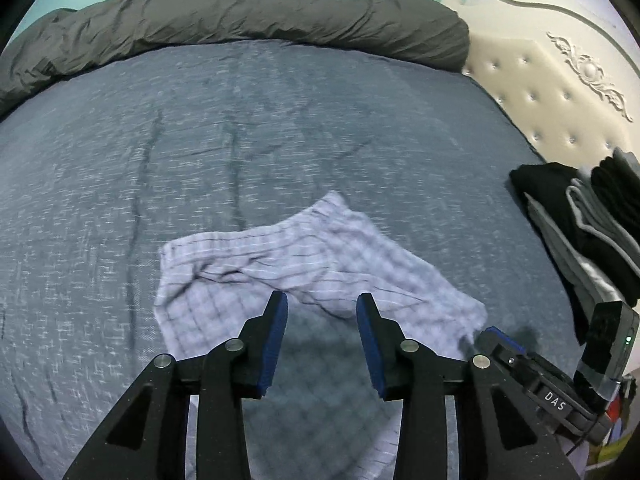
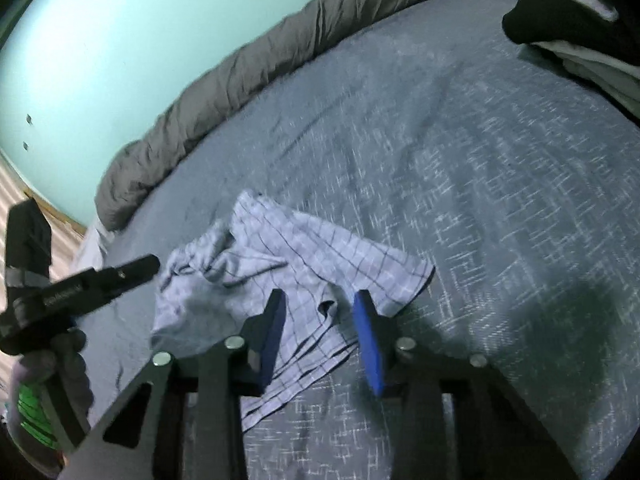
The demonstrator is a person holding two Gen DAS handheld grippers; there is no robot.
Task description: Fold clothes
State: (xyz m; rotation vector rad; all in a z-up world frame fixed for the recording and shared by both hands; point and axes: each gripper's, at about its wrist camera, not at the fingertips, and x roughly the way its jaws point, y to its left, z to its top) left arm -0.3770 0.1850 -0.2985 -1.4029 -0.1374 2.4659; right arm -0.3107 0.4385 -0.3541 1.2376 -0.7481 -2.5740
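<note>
A crumpled pale lilac checked garment (image 1: 320, 256) lies on the blue-grey bedspread (image 1: 240, 128). My left gripper (image 1: 322, 304) hovers over its near edge, jaws apart, with only cloth and bedspread showing below the gap. In the right wrist view the same garment (image 2: 304, 256) lies bunched at its left side. My right gripper (image 2: 320, 304) is open, with a fold of the cloth's near edge between the fingers; the pads do not press on it. The right gripper (image 1: 496, 340) also shows at the garment's right corner, and the left gripper (image 2: 150, 264) at its left edge.
A rolled grey duvet (image 1: 240, 16) runs along the far side of the bed below a teal wall (image 2: 120, 40). A stack of folded black and grey clothes (image 1: 580, 224) sits at the right, near the cream tufted headboard (image 1: 560, 80). A hand (image 2: 52, 356) holds the left gripper.
</note>
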